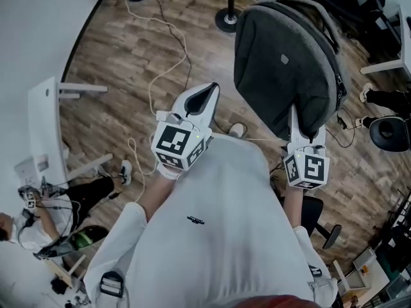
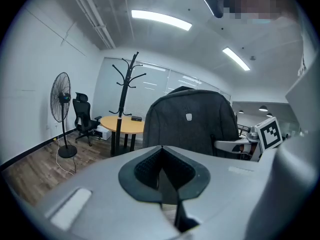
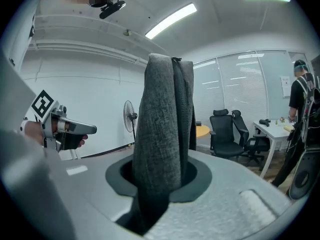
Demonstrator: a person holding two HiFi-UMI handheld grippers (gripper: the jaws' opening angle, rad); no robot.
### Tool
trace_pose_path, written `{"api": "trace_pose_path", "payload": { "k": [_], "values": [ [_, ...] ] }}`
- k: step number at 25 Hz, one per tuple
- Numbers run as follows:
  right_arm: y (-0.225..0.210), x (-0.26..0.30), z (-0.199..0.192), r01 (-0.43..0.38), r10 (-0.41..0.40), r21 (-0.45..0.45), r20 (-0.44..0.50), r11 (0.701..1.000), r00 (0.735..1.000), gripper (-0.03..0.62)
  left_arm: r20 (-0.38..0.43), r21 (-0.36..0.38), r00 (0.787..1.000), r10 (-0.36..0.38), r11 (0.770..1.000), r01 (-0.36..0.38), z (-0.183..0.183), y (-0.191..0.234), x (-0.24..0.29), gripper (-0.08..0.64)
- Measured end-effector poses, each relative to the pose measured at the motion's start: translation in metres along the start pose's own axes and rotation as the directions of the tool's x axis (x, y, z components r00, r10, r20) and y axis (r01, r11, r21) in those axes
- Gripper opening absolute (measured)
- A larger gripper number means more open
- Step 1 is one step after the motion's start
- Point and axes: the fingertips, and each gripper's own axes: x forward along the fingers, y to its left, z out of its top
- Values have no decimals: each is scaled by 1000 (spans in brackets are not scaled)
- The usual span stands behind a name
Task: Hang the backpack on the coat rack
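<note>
Grey fabric sits between the right gripper's (image 3: pixel 160 181) jaws, clamped on one backpack (image 1: pixel 282 59), raised above the wood floor (image 1: pixel 122 56). Left gripper (image 2: pixel 161 154), jaws pressed together and empty, sits beside the pack. One coat rack (image 2: pixel 127 86) stands well beyond, by a round table (image 2: pixel 122 124).

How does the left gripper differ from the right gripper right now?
The left gripper's jaws are together on nothing; the right gripper's jaws clamp the grey backpack's fabric. The left gripper sits apart from the backpack, while the right gripper holds it up. Both carry marker cubes.
</note>
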Motion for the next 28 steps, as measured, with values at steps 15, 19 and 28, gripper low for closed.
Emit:
{"api": "trace_pose_path", "payload": {
  "k": [15,19,28],
  "values": [
    [-49,11,-21,-9,8,-19,-45,1000,999,106,-10,-22,999,53,998,-54,-7,-20,33,15],
    [-49,26,-13,-20,19,-14,-33,1000,999,104,3,-31,999,50,998,-50,-5,-10,44,15],
    [-46,80,11,-35,34,-17,-29,999,999,106,30,-57,998,55,997,-54,13,39,80,16]
  ]
}}
